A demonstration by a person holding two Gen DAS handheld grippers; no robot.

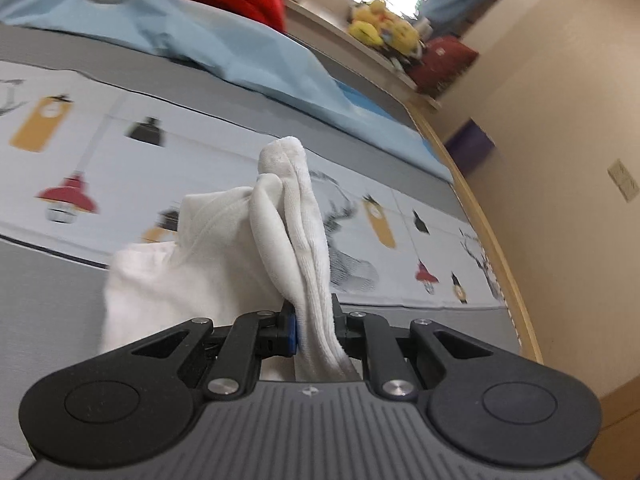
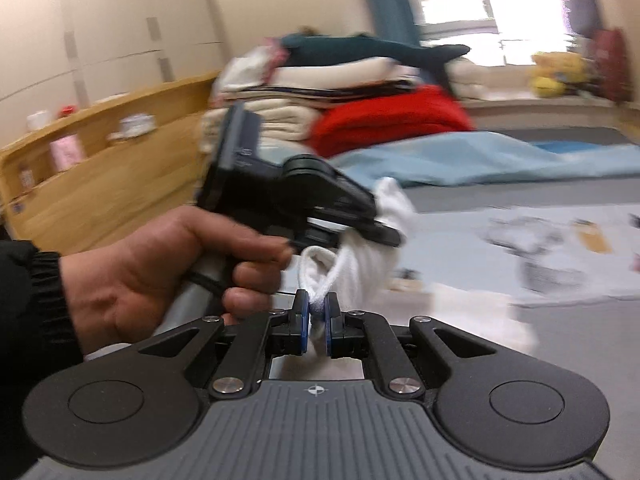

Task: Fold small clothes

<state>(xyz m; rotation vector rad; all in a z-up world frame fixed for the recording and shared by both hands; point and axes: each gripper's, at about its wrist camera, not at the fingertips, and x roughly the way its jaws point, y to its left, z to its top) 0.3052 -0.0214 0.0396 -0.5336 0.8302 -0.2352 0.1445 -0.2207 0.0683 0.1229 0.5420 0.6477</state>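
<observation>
Clamped on a white sock above the patterned bedsheet in the left wrist view, left gripper; clamped on the sock's ribbed edge in the right wrist view, right gripper, beside a hand gripping the left gripper.

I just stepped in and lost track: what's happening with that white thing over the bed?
A person is holding a pair of tongs in each hand, and both are clamped on one white sock. The left tongs pinch a thick bunch of it; the right tongs grip its edge. The person's left hand shows in the right wrist view. The sock is lifted above the patterned bed cover, not yet folded. A stack of folded clothes sits further back.
</observation>
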